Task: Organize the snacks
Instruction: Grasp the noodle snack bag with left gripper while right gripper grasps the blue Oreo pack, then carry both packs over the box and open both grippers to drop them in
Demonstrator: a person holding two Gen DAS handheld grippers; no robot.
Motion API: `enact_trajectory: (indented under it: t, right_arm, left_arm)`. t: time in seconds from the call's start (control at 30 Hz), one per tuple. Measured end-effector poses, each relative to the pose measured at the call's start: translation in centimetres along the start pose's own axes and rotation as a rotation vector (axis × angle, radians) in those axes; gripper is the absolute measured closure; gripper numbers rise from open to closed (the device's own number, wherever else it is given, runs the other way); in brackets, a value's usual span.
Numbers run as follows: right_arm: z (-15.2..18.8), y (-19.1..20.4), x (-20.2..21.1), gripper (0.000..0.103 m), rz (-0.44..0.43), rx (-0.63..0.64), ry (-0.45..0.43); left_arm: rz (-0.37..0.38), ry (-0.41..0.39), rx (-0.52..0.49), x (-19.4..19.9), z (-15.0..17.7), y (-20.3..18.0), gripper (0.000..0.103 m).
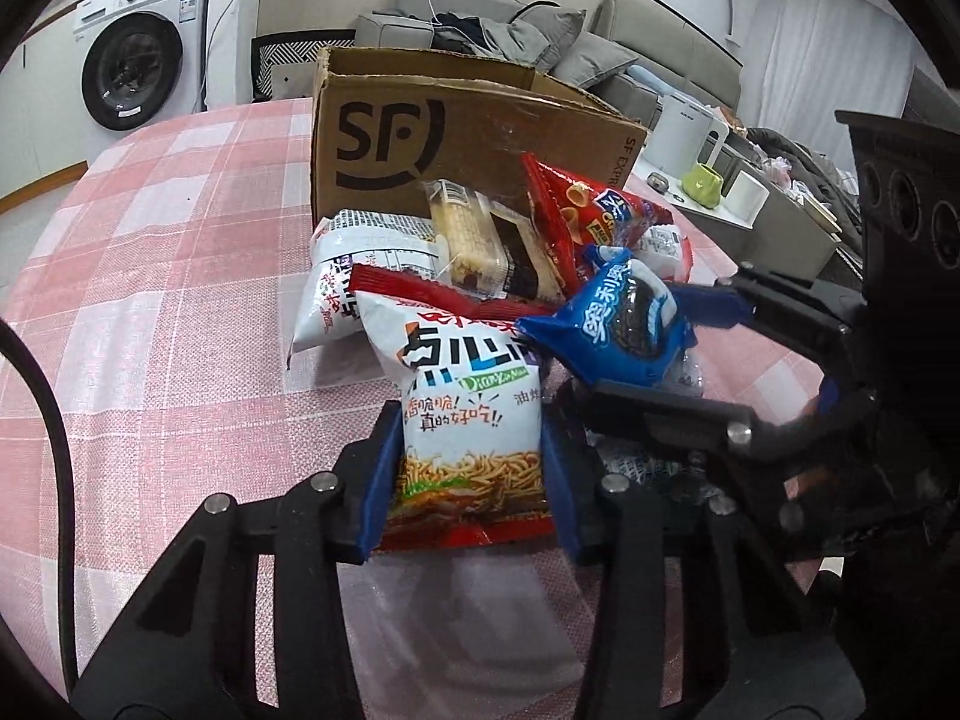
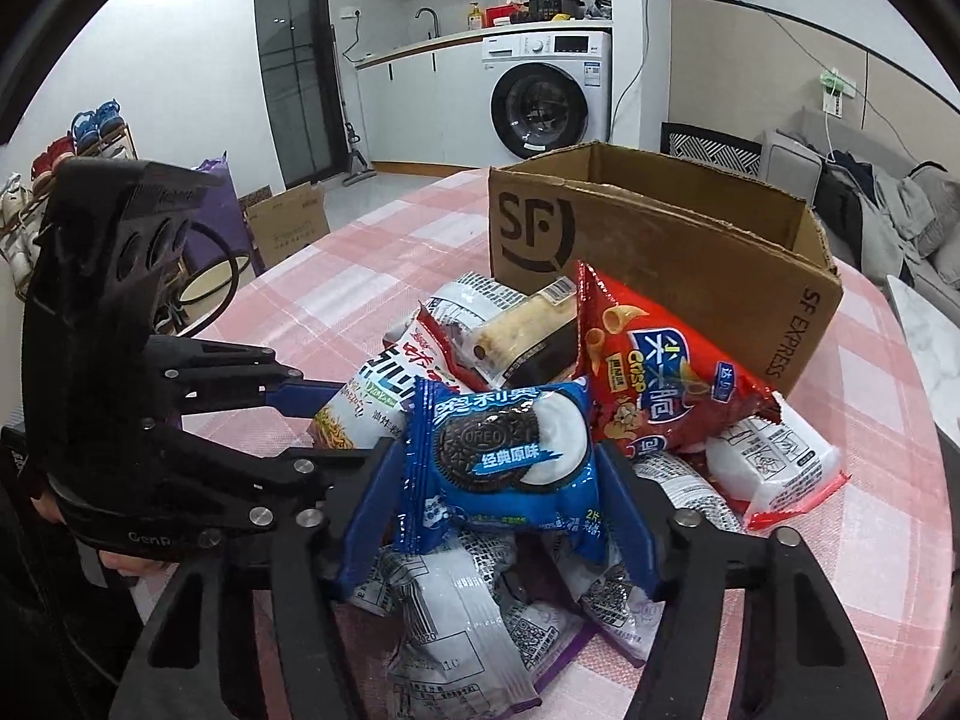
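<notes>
A pile of snack packets lies on the pink checked tablecloth (image 1: 150, 300) in front of an open SF cardboard box (image 1: 420, 138), which also shows in the right wrist view (image 2: 690, 252). My left gripper (image 1: 471, 474) is shut on a white noodle-snack bag (image 1: 468, 414), seen from the side in the right wrist view (image 2: 360, 414). My right gripper (image 2: 501, 492) is shut on a blue Oreo packet (image 2: 498, 456), which shows at the pile's right in the left wrist view (image 1: 624, 324). A red crisp bag (image 2: 654, 390) and a clear-wrapped cake (image 1: 486, 240) lean against the box.
Several white packets (image 2: 456, 618) lie under my right gripper. A washing machine (image 2: 546, 96) stands behind the table. A sofa (image 1: 600, 54) and a low table with a white kettle (image 1: 684, 132) are to the right. Shoes and a small carton (image 2: 288, 222) are on the floor at left.
</notes>
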State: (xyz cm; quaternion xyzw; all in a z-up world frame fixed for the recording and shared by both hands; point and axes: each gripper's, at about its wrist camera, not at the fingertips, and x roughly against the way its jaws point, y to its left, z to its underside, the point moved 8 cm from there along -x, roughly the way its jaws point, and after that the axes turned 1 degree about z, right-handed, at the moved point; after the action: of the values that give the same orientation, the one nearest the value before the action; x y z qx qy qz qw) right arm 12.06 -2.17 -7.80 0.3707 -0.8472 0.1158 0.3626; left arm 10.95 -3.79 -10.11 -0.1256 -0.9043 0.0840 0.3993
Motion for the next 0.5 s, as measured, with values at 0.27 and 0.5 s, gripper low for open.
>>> enact_trajectory:
  t: [0.27, 0.5]
  right_arm:
    - [0.4, -0.5, 1.5, 0.057, -0.02, -0.029, -0.041]
    - [0.2, -1.5, 4.0, 0.057, -0.007, -0.065, -0.107]
  left_arm:
    - [0.007, -0.028, 0.007, 1.0, 0.0, 0.1, 0.064]
    - [0.006, -0.086, 0.002, 3.0, -0.8, -0.1, 0.064]
